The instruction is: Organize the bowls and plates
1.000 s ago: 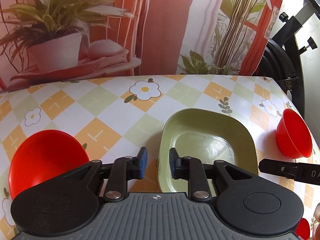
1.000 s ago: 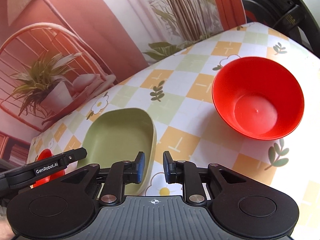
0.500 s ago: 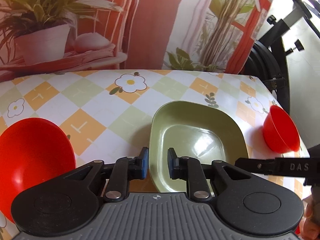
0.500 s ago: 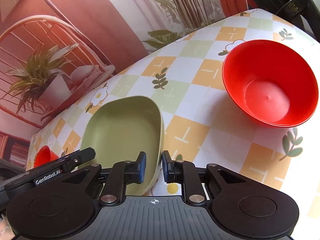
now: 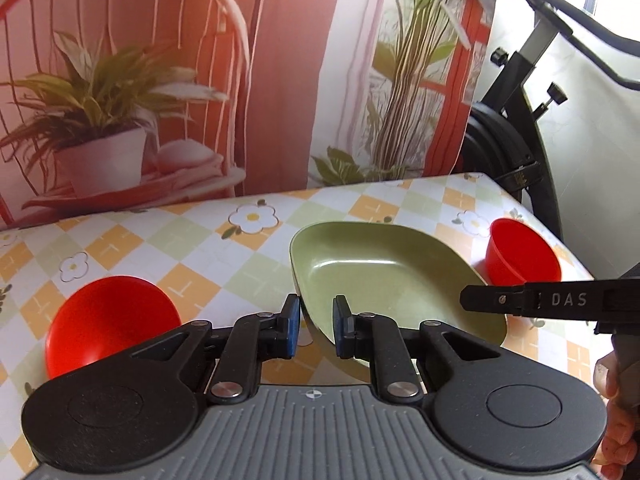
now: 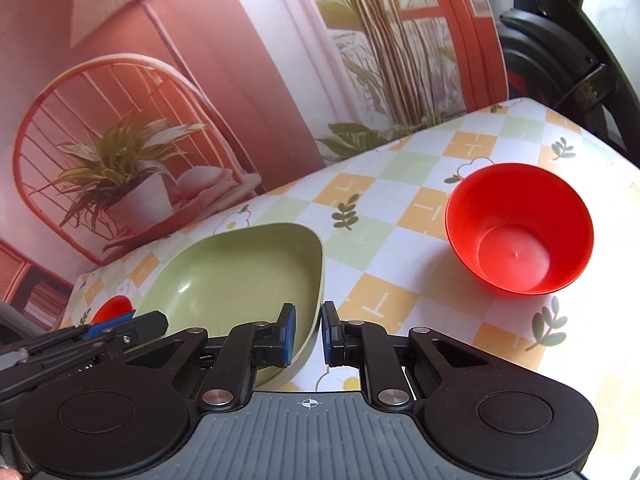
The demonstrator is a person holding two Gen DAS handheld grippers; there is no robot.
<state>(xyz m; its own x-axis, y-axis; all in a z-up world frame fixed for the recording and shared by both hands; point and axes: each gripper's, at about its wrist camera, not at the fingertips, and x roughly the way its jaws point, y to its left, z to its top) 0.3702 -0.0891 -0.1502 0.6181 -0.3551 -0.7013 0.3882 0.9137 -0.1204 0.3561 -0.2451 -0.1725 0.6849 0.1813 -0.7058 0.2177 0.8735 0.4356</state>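
A square pale green plate (image 5: 392, 280) (image 6: 240, 276) hangs tilted just above the checked tablecloth (image 5: 200, 248). My left gripper (image 5: 317, 326) is shut on its near-left rim. My right gripper (image 6: 309, 336) is shut on the opposite rim, and one of its black fingers (image 5: 520, 300) crosses the left wrist view. A large red bowl (image 5: 108, 320) sits on the cloth to the left of the plate and shows small in the right wrist view (image 6: 114, 308). A second red bowl (image 6: 520, 232) (image 5: 520, 252) stands to the right of the plate, near the table's right edge.
A printed backdrop (image 5: 180, 80) of a potted plant and curtains stands along the table's far edge. A black exercise bike (image 5: 520, 140) is beyond the right edge. A hand (image 5: 616, 400) holds the right gripper at the lower right.
Both grippers have narrowed onto the plate's rims and risen. The plate has come up off the cloth and tilted. The two red bowls have stayed put.
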